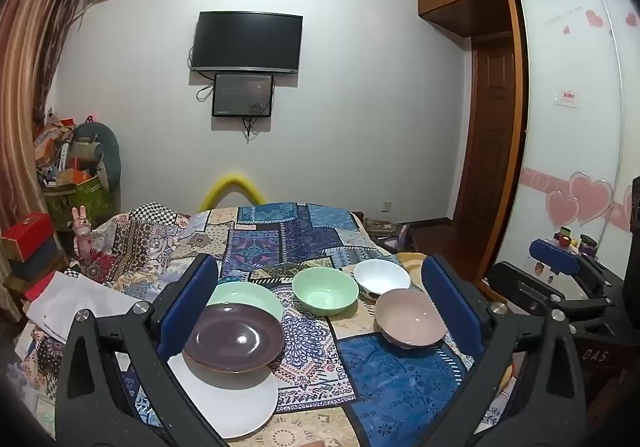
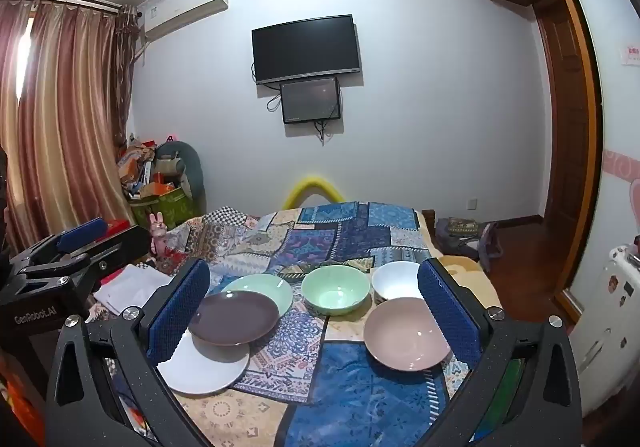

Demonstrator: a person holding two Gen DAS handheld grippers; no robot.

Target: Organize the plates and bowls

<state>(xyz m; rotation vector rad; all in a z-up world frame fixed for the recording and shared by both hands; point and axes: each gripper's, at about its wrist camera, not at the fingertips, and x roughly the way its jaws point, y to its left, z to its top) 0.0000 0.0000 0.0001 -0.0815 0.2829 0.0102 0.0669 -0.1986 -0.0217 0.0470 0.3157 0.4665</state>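
I hold my left hand-held gripper (image 1: 320, 307) and my right hand-held gripper (image 2: 314, 303) side by side above the near end of a bed (image 1: 304, 235) covered with a patchwork spread. Both stand with their blue pads spread as wide as they go, and neither has hold of anything; the dishes lie beyond the fingers, untouched.

On the left side of the spread three plates overlap in a loose line: a white plate (image 1: 236, 403) nearest me, a brown plate (image 1: 236, 335) resting partly on it, and a pale green plate (image 1: 256, 297) behind, its near edge hidden under the brown one. To the right of them sit three bowls, all upright. A green bowl (image 1: 326, 291) stands in the middle, apart from the plates. A white bowl (image 1: 380, 275) stands farther right, and a pink bowl (image 1: 410, 317) sits just in front of it, so close that I cannot tell whether their rims touch.

From the right wrist view the left gripper shows at the left edge, well clear of the plates.
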